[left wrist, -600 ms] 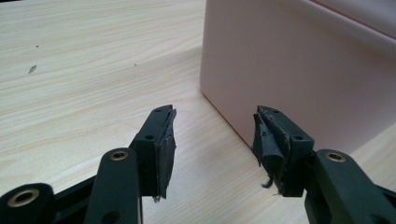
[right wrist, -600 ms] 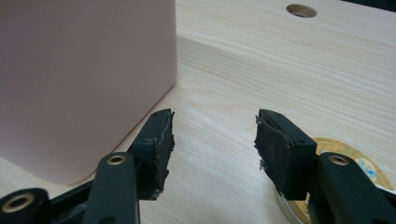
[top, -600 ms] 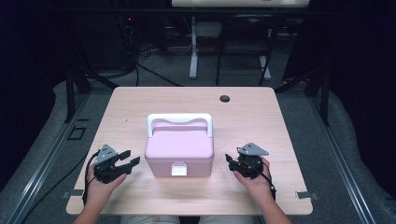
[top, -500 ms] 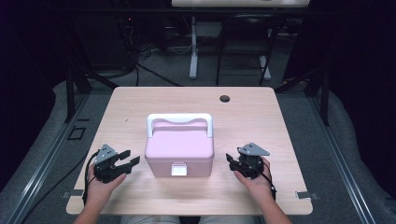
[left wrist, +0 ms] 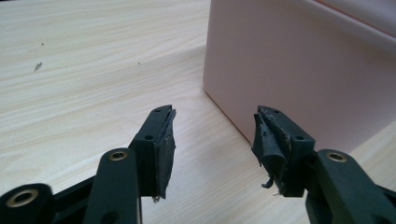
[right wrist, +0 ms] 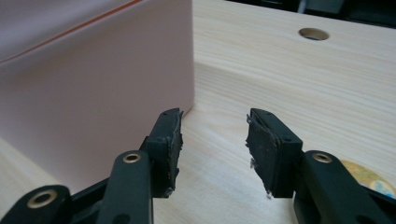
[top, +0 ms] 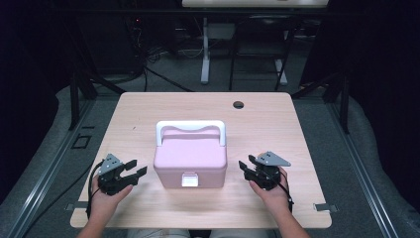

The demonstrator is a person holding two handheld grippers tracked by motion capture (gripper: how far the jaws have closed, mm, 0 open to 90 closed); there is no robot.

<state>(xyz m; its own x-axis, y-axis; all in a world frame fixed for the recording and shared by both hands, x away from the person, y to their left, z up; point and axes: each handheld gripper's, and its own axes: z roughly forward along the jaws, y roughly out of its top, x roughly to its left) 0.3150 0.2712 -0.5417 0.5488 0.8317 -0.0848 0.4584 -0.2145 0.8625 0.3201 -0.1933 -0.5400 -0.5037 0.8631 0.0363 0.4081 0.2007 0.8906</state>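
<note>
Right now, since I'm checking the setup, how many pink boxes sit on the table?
1. The pink box stands closed in the middle of the table, white handle at its far side, between the left gripper and right gripper.

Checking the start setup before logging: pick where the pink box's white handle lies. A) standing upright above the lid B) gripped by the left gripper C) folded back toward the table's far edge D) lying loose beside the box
C: in the high view the white handle lies folded back behind the lid of the pink box, and both grippers rest apart from it.
</note>
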